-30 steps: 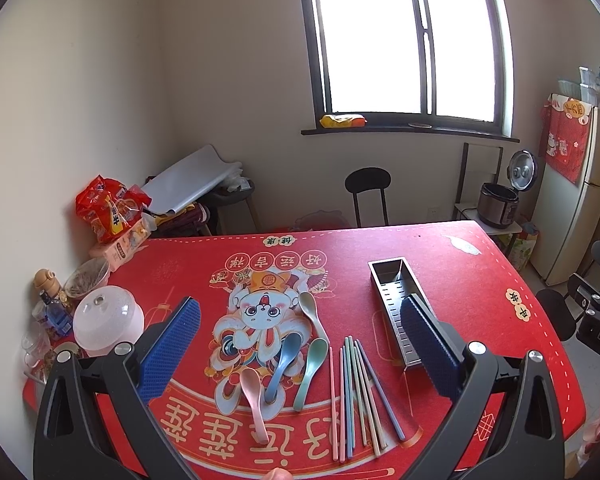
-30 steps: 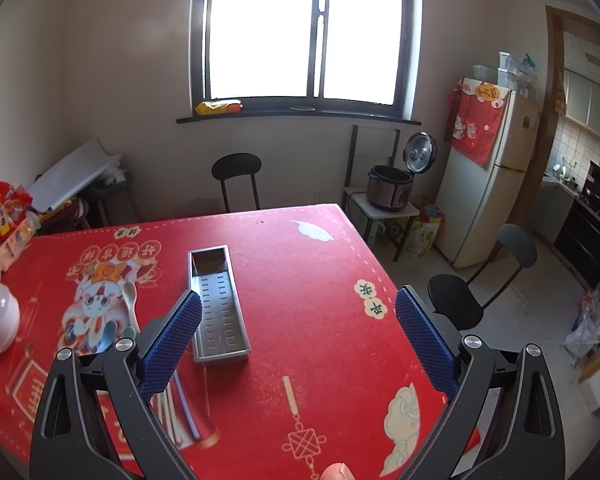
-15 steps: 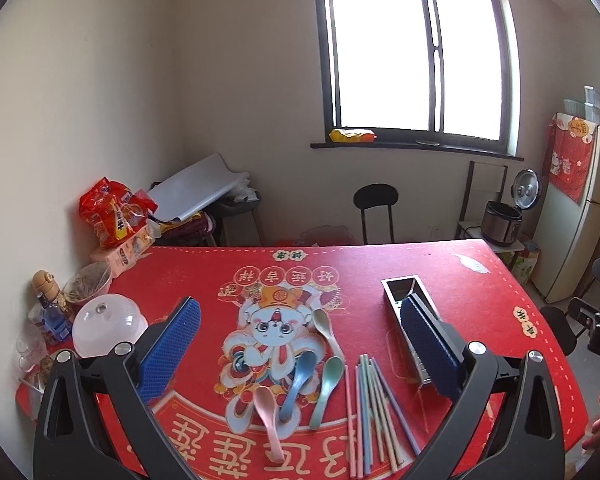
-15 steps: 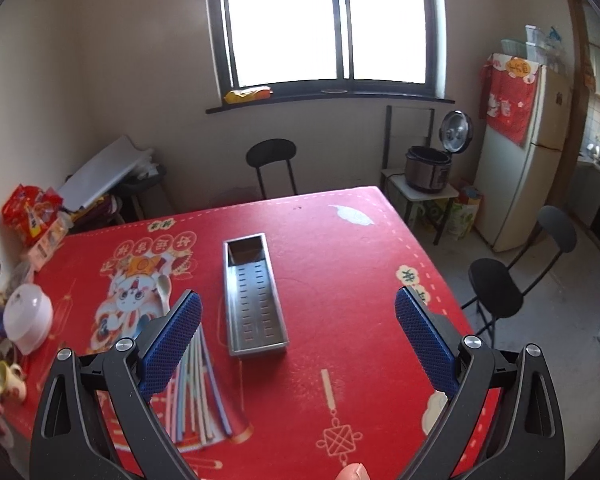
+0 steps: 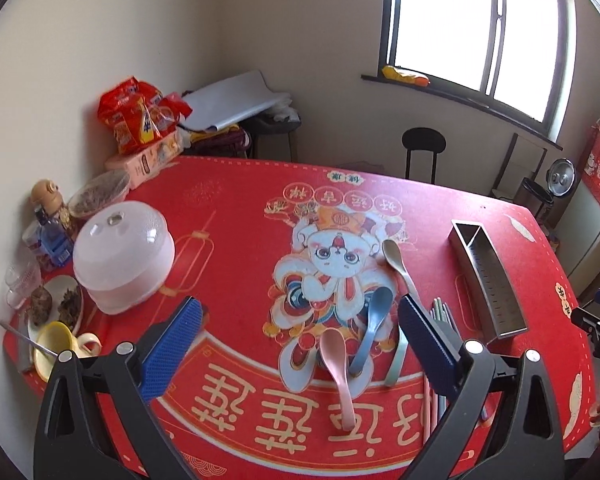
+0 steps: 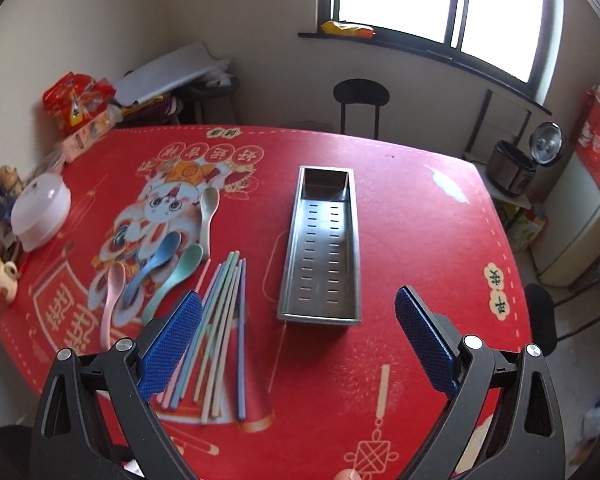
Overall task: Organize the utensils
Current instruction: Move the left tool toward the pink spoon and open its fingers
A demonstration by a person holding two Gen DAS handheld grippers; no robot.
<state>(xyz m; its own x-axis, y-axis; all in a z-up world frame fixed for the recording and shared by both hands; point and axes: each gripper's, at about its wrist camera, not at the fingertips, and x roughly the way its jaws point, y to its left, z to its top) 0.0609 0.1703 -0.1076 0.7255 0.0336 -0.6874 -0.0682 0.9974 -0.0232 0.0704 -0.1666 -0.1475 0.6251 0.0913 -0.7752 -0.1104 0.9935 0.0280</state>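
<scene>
Both grippers have dipped toward the bench since half a second ago. My left gripper (image 5: 300,344) hangs spread above the spoons (image 5: 374,314); my right gripper (image 6: 298,338), equally spread, faces the empty steel tray (image 6: 324,248), chopsticks (image 6: 220,320) at lower left, awaiting sorting.

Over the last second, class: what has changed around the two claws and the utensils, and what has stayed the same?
Both claws tipped down toward the table: the left claw now looks over the spoons, the right claw over the chopsticks and metal tray. Nothing was gripped or released. Both claws stay open and empty; spoons, chopsticks and tray lie where they were.
</scene>
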